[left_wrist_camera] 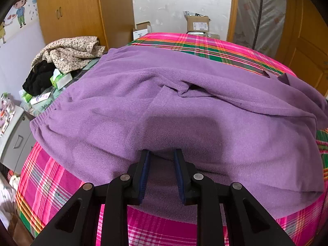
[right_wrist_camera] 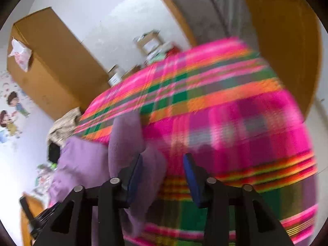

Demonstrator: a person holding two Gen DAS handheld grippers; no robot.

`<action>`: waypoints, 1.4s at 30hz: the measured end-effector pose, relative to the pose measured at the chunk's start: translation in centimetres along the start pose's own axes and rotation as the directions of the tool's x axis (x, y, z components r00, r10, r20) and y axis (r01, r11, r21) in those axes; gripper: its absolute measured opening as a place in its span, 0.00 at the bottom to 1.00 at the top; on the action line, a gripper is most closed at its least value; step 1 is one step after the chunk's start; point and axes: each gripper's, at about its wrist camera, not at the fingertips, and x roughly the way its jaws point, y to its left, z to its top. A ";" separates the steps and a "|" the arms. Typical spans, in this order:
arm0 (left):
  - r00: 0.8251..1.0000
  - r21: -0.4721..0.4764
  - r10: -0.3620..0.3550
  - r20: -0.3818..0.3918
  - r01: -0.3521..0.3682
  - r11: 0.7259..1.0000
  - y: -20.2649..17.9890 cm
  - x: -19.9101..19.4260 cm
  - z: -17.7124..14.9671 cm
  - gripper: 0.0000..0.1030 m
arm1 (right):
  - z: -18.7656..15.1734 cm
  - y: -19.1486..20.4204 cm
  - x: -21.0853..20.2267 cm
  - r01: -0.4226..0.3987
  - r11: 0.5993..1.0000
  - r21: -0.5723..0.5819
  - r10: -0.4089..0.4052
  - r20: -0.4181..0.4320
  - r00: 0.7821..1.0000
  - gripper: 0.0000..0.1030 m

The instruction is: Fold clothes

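A purple fleece garment (left_wrist_camera: pixel 164 94) lies spread over a bed with a pink, green and orange plaid sheet (left_wrist_camera: pixel 51 184). One sleeve is folded across it at the right. My left gripper (left_wrist_camera: pixel 162 153) is at the garment's near edge, and a thick fold of fleece fills the gap between its pads. In the blurred right wrist view my right gripper (right_wrist_camera: pixel 164 157) stands open over the plaid sheet (right_wrist_camera: pixel 246 123). A bunched end of the purple garment (right_wrist_camera: pixel 82 160) hangs against its left finger (right_wrist_camera: pixel 136 170), with plaid showing between the jaws.
A heap of floral clothes (left_wrist_camera: pixel 69 53), a black garment (left_wrist_camera: pixel 39 78) and tissue packs (left_wrist_camera: pixel 61 79) lie at the bed's left side. A grey drawer unit (left_wrist_camera: pixel 16 141) stands below them. A wooden wardrobe (left_wrist_camera: pixel 71 10) and cardboard boxes (left_wrist_camera: pixel 196 23) stand behind the bed.
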 end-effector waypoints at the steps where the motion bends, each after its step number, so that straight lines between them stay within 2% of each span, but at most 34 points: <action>1: 1.000 0.001 0.002 0.000 -0.002 1.000 0.0 0.0 0.0 0.25 | -0.5 0.5 0.2 -0.026 1.000 -0.010 0.026 -0.008 1.000 0.07; 2: 1.000 0.002 0.004 0.000 -0.004 1.000 0.0 0.1 0.1 0.25 | -1.0 1.0 0.4 -0.051 0.998 -0.020 0.051 -0.016 0.999 0.04; 7: 1.000 0.003 0.016 0.000 -0.016 1.000 -0.2 0.1 0.1 0.25 | -3.6 5.3 1.7 -0.168 0.980 -0.106 0.156 -0.117 0.981 0.04; 11: 1.000 -0.001 0.016 -0.004 -0.016 1.000 -0.2 0.0 0.0 0.25 | -5.5 8.1 1.9 -0.199 0.959 -0.201 0.160 -0.192 0.968 0.05; 14: 1.000 -0.001 0.016 -0.009 -0.016 1.000 -0.3 -0.1 -0.1 0.25 | -5.1 7.9 0.2 -0.193 0.959 -0.207 0.165 -0.142 0.976 0.09; 16: 1.000 -0.002 0.016 -0.011 -0.016 1.000 -0.3 -0.2 -0.1 0.25 | -4.2 7.1 -1.0 -0.139 0.971 -0.195 0.129 -0.063 0.990 0.27; 18: 1.000 -0.002 0.016 -0.014 -0.016 1.000 -0.3 -0.3 -0.1 0.25 | -3.1 6.1 -1.8 -0.060 0.983 -0.175 0.063 0.011 0.998 0.35; 20: 1.000 -0.003 0.017 -0.017 -0.017 1.000 -0.4 -0.4 -0.2 0.25 | -2.2 5.3 -2.2 -0.034 0.988 -0.152 0.040 0.041 0.998 0.35; 22: 1.000 -0.010 -0.006 -0.013 0.006 1.000 -0.5 -0.7 -0.2 0.25 | -0.9 5.0 -1.3 -0.038 0.989 -0.141 0.044 0.036 0.998 0.35; 25: 0.999 -0.001 -0.042 0.004 0.042 0.999 -1.0 -1.2 -0.3 0.25 | 0.3 4.7 0.4 -0.042 0.988 -0.146 0.042 -0.003 0.999 0.35; 29: 0.997 0.031 -0.077 0.016 0.077 0.997 -2.1 -1.6 -0.6 0.25 | 1.1 5.0 3.7 -0.051 0.986 -0.157 0.036 -0.097 0.995 0.35; 30: 0.997 0.040 -0.079 0.014 0.078 0.996 -2.3 -1.6 -0.6 0.25 | 1.0 5.4 4.4 -0.056 0.982 -0.180 0.036 -0.114 0.993 0.29; 31: 0.997 0.044 -0.078 0.010 0.077 0.996 -2.5 -1.6 -0.7 0.25 | 0.8 5.6 4.7 -0.055 0.978 -0.203 0.031 -0.123 0.992 0.15; 32: 0.997 0.048 -0.077 0.006 0.077 0.996 -2.6 -1.5 -0.8 0.25 | 0.6 5.9 4.8 -0.047 0.974 -0.222 0.019 -0.127 0.992 0.12; 35: 0.997 0.048 -0.079 -0.006 0.079 0.996 -2.6 -1.3 -1.0 0.25 | 0.5 5.9 3.6 -0.042 0.975 -0.217 0.023 -0.088 0.996 0.11; 37: 0.997 0.047 -0.081 -0.006 0.082 0.996 -2.6 -1.2 -1.0 0.25 | 0.5 5.7 1.7 -0.030 0.978 -0.206 0.025 -0.027 0.999 0.11; 40: 0.997 0.050 -0.083 -0.006 0.083 0.995 -2.7 -1.1 -1.0 0.25 | 0.7 4.9 -2.4 0.001 0.986 -0.169 0.016 0.100 0.995 0.10; 42: 0.996 0.047 -0.086 -0.005 0.086 0.995 -2.6 -1.0 -1.0 0.25 | 0.5 3.6 -5.5 0.055 0.993 -0.105 -0.033 0.198 0.980 0.04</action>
